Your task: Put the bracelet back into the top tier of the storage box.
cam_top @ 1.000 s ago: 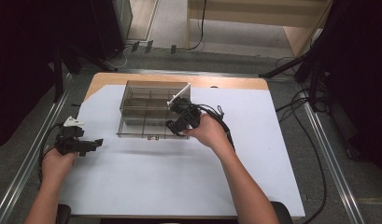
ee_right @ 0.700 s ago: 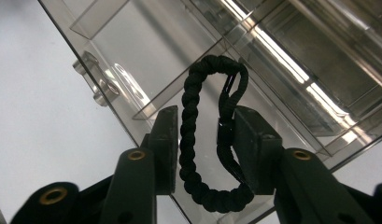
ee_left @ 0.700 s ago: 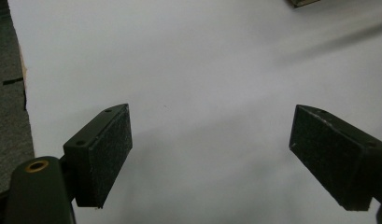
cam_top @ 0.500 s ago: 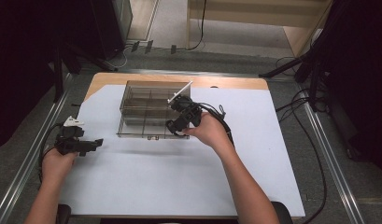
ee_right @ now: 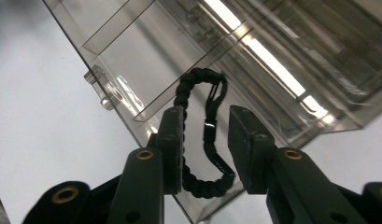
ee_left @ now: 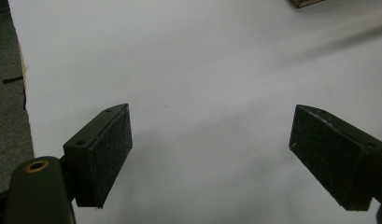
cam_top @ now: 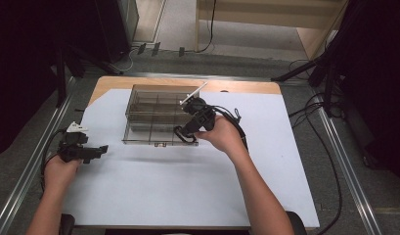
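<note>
Closing lately, right hand-held gripper point(ee_right: 205, 140) straddles bracelet point(ee_right: 202, 135) at organizer box point(ee_right: 132, 60) wall.

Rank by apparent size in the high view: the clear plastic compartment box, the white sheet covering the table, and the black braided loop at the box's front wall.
1. White sheet, far the largest.
2. Clear plastic compartment box.
3. Black braided loop, smallest.

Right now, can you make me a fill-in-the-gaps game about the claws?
1. The bracelet is coloured ____.
2. It sits between the right claw's jaws, by a clear ____.
3. The left claw stands wide ____ over the table.
Missing words: black; box; open.
The right claw's jaws have just been closing.
</note>
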The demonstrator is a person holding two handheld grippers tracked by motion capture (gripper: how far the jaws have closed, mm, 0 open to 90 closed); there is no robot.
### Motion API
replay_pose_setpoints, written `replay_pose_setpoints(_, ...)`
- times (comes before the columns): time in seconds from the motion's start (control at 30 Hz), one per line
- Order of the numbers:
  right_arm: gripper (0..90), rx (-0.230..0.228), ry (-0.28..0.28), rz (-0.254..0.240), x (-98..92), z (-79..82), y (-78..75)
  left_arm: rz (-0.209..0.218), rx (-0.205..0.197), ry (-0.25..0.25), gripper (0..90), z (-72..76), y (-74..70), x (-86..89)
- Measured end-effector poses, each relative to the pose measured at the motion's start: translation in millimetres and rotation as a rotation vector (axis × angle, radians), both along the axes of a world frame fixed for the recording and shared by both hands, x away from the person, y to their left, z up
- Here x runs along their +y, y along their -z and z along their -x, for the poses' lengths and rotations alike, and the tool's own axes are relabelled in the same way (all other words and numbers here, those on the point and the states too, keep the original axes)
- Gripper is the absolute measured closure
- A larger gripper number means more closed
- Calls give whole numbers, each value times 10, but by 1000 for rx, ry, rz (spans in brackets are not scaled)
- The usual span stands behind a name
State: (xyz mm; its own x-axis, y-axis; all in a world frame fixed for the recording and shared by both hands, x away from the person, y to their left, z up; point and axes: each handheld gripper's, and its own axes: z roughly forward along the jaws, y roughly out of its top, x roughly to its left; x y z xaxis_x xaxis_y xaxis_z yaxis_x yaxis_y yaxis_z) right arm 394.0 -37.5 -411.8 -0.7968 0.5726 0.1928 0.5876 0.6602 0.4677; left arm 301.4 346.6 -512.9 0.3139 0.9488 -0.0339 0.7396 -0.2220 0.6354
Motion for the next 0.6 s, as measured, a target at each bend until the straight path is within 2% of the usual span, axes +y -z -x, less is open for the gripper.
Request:
replay_pose_setpoints(0.27,558,-27,5,-52,-187,-25,-89,-14,3,6,144,-13,-10,-47)
replay_pose_setpoints(0.6,467,-76,36,-65,-398,-87,-114,-5,2,14,144,-20,0,-24)
